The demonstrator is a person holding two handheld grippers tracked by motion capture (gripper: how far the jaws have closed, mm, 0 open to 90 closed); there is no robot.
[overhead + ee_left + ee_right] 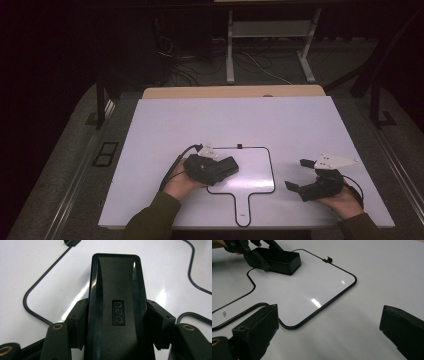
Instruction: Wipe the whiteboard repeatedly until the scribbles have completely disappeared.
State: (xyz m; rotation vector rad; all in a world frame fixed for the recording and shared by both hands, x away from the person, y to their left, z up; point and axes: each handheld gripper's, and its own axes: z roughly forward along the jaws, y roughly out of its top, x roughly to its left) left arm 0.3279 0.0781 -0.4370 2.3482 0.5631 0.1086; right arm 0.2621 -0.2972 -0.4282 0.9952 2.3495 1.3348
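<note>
- Left gripper (227,167) clamped on black plastic block-shaped eraser with "deli" logo (117,312); the eraser sits at centre of the high view, over the upper-left part of the small white paddle-shaped whiteboard with black rim (271,172).
- Right gripper (300,175) jaws wide apart, empty, lower right.
- Board looks clean; judged: wiping done or nearly, eraser not yet set down.

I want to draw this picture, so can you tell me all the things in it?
Whiteboard eraser: one, black, on the small board's left part, clamped by the left gripper.
Small whiteboard: one, white with black rim and handle, flat on the table.
Table: one, white.
Desk frame: one, pale grey, on the floor behind.
Left gripper: one, black, shut on the eraser.
Right gripper: one, black, jaws open, right of the board.
Hands: two, at the near edge.
</note>
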